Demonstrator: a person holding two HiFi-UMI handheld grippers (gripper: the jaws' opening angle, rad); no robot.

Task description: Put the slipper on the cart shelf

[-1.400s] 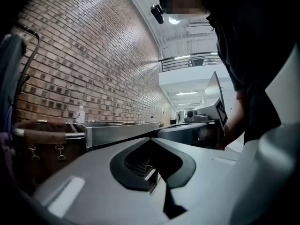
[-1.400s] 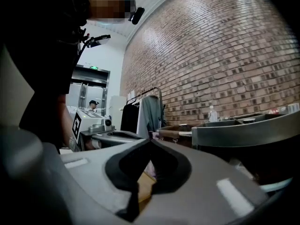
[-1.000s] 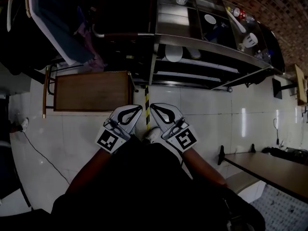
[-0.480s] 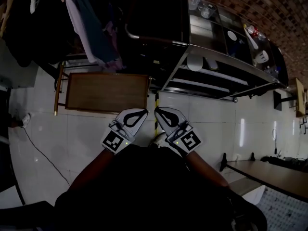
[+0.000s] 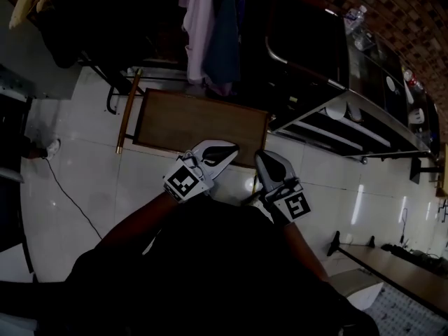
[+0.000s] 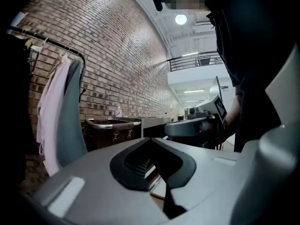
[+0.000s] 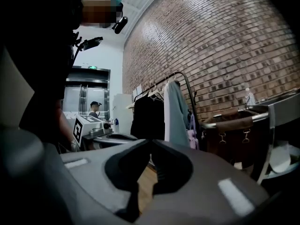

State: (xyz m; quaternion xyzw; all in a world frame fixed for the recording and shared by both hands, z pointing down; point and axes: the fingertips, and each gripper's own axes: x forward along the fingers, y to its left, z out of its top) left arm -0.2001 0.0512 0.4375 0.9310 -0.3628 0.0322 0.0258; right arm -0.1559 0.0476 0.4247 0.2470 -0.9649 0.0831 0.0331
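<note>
Glossy white tiled floor [image 5: 73, 135] bearing a low brown wooden worktop [image 5: 203, 121], a multi-shelf metal cart [image 5: 329, 128] just beside it at right, and a thin dark cable [image 5: 68, 200] trailing at left.

The place looked like a large industrial hall, not a home, with a high brick wall [image 7: 220, 46], a glossy tiled floor [image 5: 77, 173] and a railed mezzanine [image 6: 194, 60]. A garment rack [image 5: 206, 26], a steel service cart [image 5: 350, 114] and a low wooden table [image 5: 199, 121] stood along the wall.
</note>
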